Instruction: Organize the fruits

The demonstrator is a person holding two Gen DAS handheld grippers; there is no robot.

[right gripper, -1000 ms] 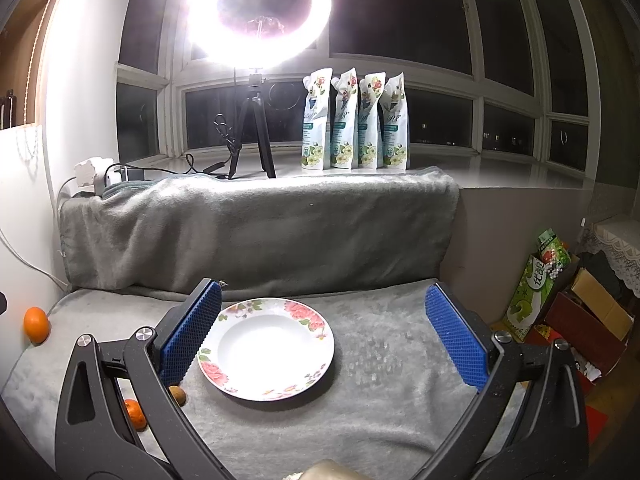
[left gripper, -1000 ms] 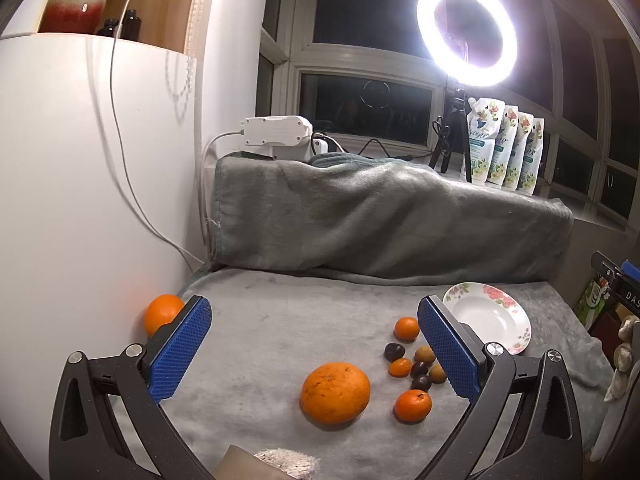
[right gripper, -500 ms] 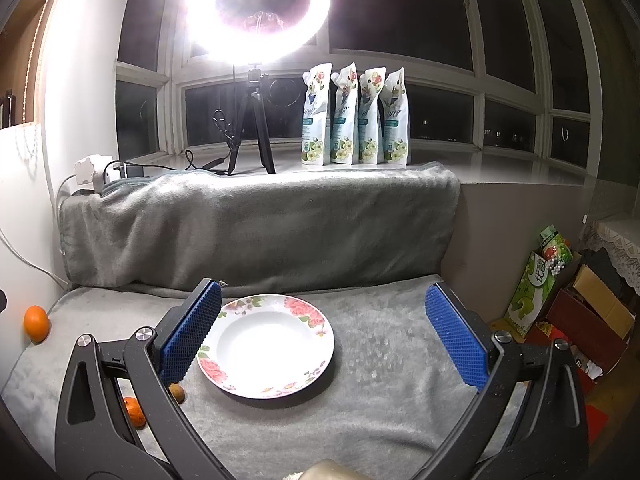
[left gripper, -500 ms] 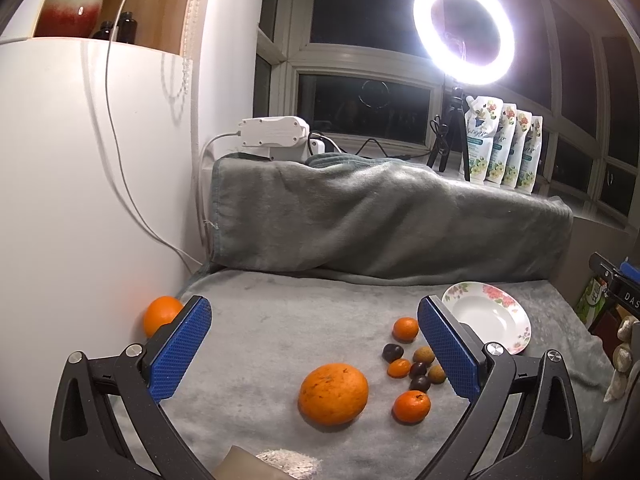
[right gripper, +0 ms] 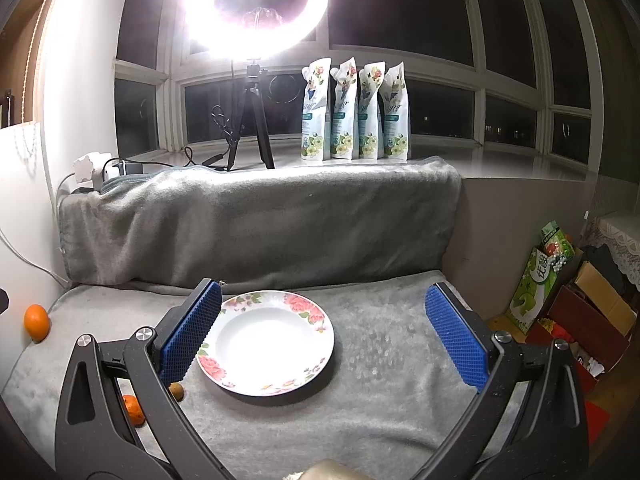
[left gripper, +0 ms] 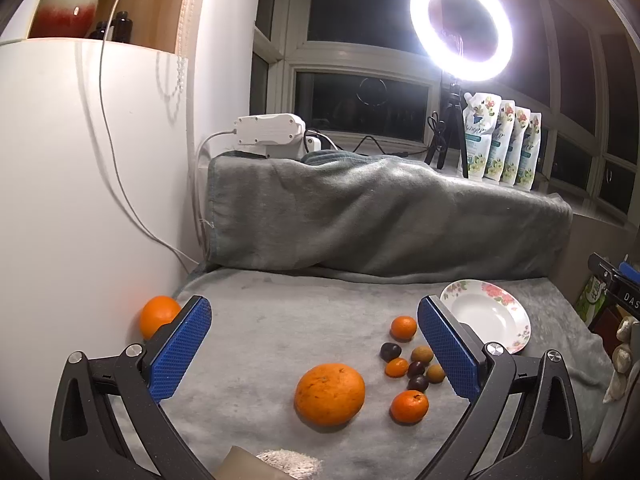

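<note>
A large orange (left gripper: 330, 395) lies on the grey blanket (left gripper: 280, 320) between the fingers of my open left gripper (left gripper: 316, 354), which holds nothing. Right of it sits a cluster of small tangerines (left gripper: 409, 406), dark plums (left gripper: 390, 351) and brown longans (left gripper: 422, 355). Another orange (left gripper: 158, 316) rests against the white wall at the left. A flowered white plate (left gripper: 486, 316) stands empty at the right. In the right wrist view the same plate (right gripper: 266, 346) lies just ahead of my open, empty right gripper (right gripper: 322, 336), and the far orange (right gripper: 37, 322) shows at the left edge.
A blanket-covered ledge (right gripper: 260, 220) backs the surface, with a ring light on a tripod (right gripper: 256, 8), several pouches (right gripper: 354, 112) and a power strip (left gripper: 270, 130) on the sill. Boxes and bags (right gripper: 568, 300) stand on the floor off the right edge.
Both views have shifted only slightly; the fruit and plate lie where they were and both grippers remain open.
</note>
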